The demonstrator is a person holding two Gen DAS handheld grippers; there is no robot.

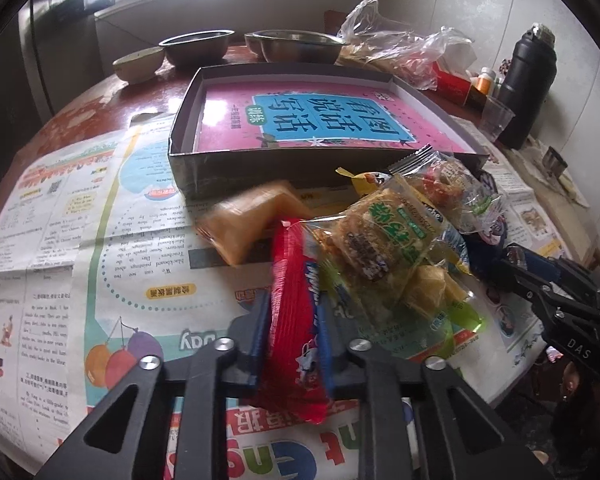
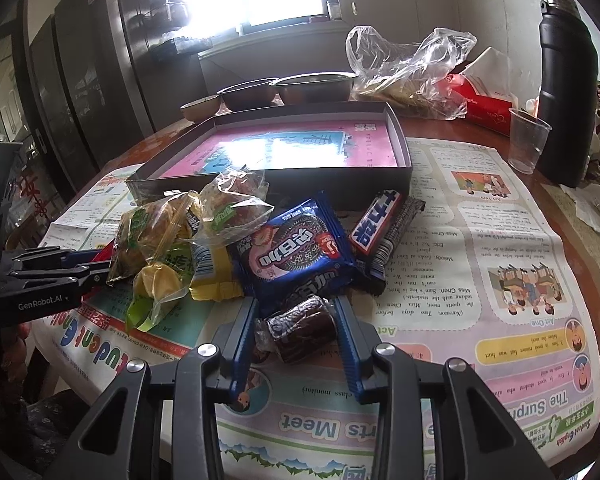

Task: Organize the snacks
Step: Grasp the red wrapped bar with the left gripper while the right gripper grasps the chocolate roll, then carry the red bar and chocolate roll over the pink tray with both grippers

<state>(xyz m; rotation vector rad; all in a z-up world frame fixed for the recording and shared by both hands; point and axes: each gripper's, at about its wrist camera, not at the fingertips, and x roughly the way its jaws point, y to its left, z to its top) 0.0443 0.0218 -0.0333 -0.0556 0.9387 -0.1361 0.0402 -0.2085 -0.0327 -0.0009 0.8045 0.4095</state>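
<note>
A pile of wrapped snacks (image 1: 384,236) lies on newspaper in front of a shallow dark box (image 1: 204,160) with a pink book inside. My left gripper (image 1: 294,320) is shut on a red packet (image 1: 296,336) at the pile's near edge. A blurred orange packet (image 1: 244,220) lies left of the pile. In the right wrist view my right gripper (image 2: 296,320) has its blue fingers closed around a small dark chocolate-coloured snack (image 2: 300,328), just in front of a blue cookie pack (image 2: 296,256) and a black bar (image 2: 376,224). The box (image 2: 340,176) is behind them.
Metal bowls (image 1: 198,46) and a ceramic bowl (image 1: 138,64) stand behind the box. A crumpled plastic bag (image 2: 408,64), a red carton (image 2: 484,108), a clear cup (image 2: 526,144) and a black flask (image 2: 566,88) stand at the right. Newspaper (image 2: 480,280) covers the table.
</note>
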